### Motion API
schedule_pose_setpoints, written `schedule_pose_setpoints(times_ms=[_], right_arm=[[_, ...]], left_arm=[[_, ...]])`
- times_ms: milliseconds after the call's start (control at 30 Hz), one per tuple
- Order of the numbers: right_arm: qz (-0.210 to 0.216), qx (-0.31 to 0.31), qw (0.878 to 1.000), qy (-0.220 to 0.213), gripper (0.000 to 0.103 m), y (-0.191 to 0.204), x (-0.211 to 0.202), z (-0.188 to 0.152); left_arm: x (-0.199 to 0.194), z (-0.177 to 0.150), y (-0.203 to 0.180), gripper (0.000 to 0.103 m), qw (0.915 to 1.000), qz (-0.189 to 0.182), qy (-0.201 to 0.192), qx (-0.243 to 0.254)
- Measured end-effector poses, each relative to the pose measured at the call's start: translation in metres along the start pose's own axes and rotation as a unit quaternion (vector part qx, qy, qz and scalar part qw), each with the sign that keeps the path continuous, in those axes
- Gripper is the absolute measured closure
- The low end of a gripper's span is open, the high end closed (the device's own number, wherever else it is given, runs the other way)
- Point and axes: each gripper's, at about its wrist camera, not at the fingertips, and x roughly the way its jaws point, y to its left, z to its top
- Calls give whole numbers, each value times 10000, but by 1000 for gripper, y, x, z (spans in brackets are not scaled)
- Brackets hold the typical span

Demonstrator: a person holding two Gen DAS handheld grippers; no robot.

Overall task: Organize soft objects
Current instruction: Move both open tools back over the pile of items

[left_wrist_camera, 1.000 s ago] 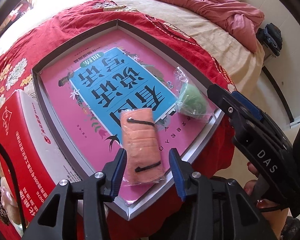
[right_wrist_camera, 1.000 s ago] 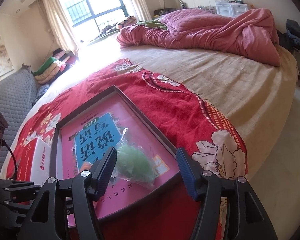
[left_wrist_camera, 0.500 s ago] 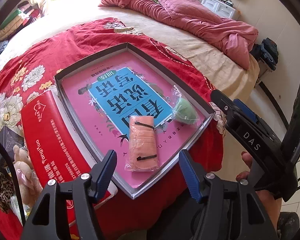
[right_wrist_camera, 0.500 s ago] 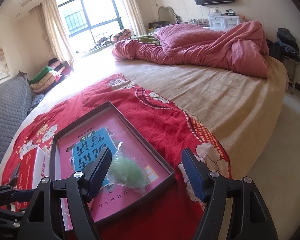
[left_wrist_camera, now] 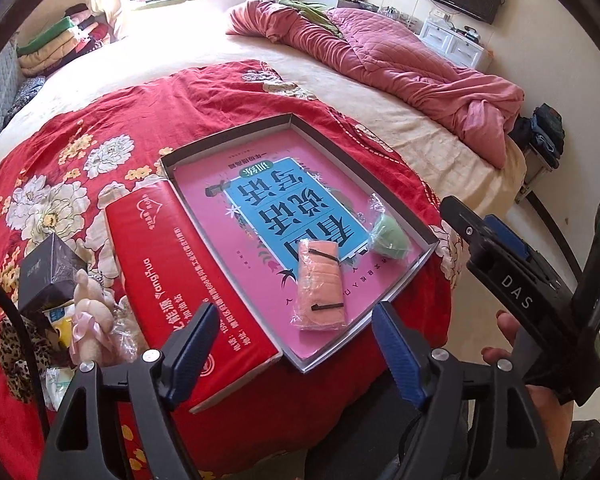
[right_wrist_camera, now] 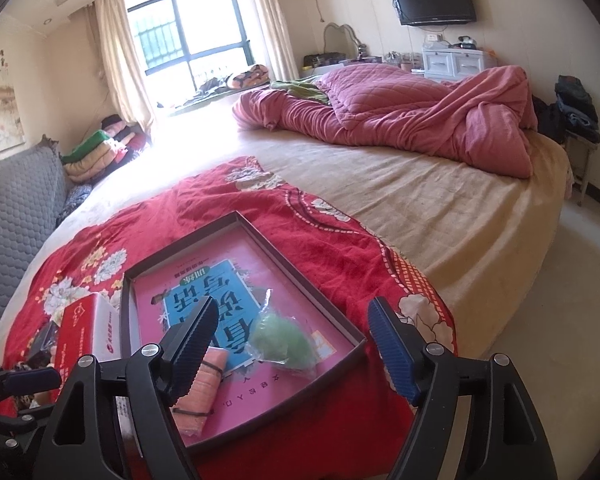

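An orange cloth packet [left_wrist_camera: 320, 284] with black bands lies in a shallow grey tray [left_wrist_camera: 228, 134], on a pink book. A green soft lump in a clear bag [left_wrist_camera: 390, 236] lies beside it, toward the tray's right corner. My left gripper [left_wrist_camera: 296, 346] hovers above and short of the tray's near edge. Its jaws are opening, with nothing between them. My right gripper [right_wrist_camera: 292, 320] hangs over the near right of the tray [right_wrist_camera: 312, 276], above the green lump [right_wrist_camera: 282, 340] and the orange packet [right_wrist_camera: 204, 388]. Its jaws are opening too and hold nothing.
A red carton [left_wrist_camera: 188, 272] lies against the tray's left side. Left of it are a small plush toy [left_wrist_camera: 88, 304], a black box [left_wrist_camera: 48, 276] and leopard-print cloth. All rest on a red flowered cover [left_wrist_camera: 100, 128]. A pink quilt [right_wrist_camera: 420, 112] is heaped at the bed's far end.
Both grippers have risen and drawn back from the tray while their jaws widened. The left fingers no longer flank the orange packet, which stays in the tray. The green lump has not moved.
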Motion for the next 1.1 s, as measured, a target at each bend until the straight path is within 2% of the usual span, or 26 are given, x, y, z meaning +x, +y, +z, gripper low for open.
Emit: schedule_pose_setpoints(times_ms=[267, 733, 1100], right_arm=[[181, -325, 9992, -113, 25, 30, -24, 1], [558, -896, 9939, -330, 24, 86, -69, 4], [989, -1123, 9882, -316, 24, 122, -91, 1]], left_arm=[[-22, -6, 20, 20, 9994, 123, -262, -164], [-59, -27, 60, 20, 9971, 191, -487, -555], [-91, -45, 96, 19, 9935, 374, -643, -863]])
